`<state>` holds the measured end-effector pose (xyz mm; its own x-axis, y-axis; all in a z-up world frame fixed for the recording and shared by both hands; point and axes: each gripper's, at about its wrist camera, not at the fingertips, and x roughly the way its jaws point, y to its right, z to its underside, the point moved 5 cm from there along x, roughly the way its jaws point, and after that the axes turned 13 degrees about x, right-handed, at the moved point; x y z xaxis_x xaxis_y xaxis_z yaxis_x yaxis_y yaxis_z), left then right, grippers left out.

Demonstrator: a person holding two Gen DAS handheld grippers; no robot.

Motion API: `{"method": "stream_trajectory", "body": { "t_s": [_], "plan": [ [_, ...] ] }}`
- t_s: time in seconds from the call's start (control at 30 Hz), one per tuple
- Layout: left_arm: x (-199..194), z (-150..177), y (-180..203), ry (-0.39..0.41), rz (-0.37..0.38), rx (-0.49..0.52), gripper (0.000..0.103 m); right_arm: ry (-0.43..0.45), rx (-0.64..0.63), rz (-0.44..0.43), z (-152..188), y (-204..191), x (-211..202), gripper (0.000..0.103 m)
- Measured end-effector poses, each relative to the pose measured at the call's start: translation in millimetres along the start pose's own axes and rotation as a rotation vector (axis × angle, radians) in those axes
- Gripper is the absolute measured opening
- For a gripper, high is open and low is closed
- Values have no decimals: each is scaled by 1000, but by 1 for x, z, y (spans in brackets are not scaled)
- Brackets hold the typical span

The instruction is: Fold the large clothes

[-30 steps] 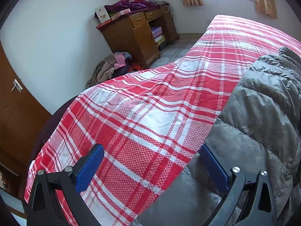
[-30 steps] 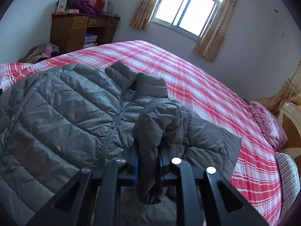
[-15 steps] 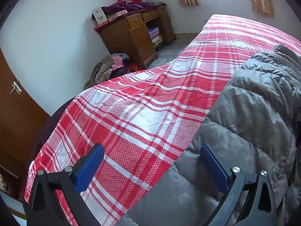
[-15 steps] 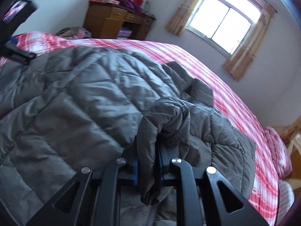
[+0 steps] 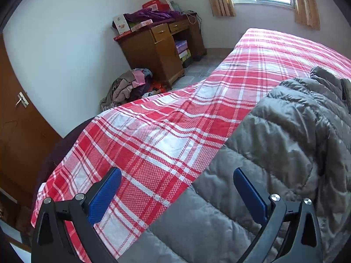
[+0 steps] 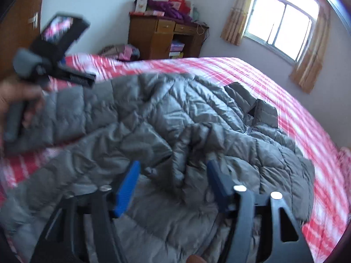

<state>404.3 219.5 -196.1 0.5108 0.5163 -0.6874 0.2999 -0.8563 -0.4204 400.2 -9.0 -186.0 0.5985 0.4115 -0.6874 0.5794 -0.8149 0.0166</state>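
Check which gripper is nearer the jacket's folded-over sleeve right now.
Right. The right gripper straddles the folded sleeve, jaws opening, pads off it. The left gripper hovers at the jacket's far edge.

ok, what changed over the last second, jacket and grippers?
The right gripper carried the grey jacket's sleeve across the body and is now opening: the sleeve lies loose between its blue pads, no longer pinched. The left gripper stayed open and empty over the jacket's edge. The jacket body still lies flat on the plaid bedspread.
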Motion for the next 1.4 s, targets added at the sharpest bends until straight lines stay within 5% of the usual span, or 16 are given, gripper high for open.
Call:
{"method": "stream_trajectory", "body": {
  "t_s": [0.07,0.13,0.17,0.37,0.5,0.63,0.77,0.97,1.4],
  "plan": [
    [-21,-8,11,48,9,12,102,16,63,-43,-5,9,-18,80],
    [-43,-16,26,102,28,32,102,25,126,7,-10,31,-29,56],
    [-50,-20,33,118,41,38,102,27,165,21,-11,45,-32,54],
    [-84,-42,111,177,179,71,102,48,389,265,-13,149,-16,55],
    [-97,-52,161,206,220,126,102,28,409,361,-4,176,7,56],
    [-82,-48,198,195,148,229,102,-16,404,339,6,179,28,56],
    [-44,-34,196,131,74,266,102,-43,382,306,18,171,38,56],
    [-14,-16,183,71,165,198,102,-77,367,299,38,171,56,56],
    [-4,-15,190,77,188,177,102,-106,401,273,50,174,67,57]
  ]
}}
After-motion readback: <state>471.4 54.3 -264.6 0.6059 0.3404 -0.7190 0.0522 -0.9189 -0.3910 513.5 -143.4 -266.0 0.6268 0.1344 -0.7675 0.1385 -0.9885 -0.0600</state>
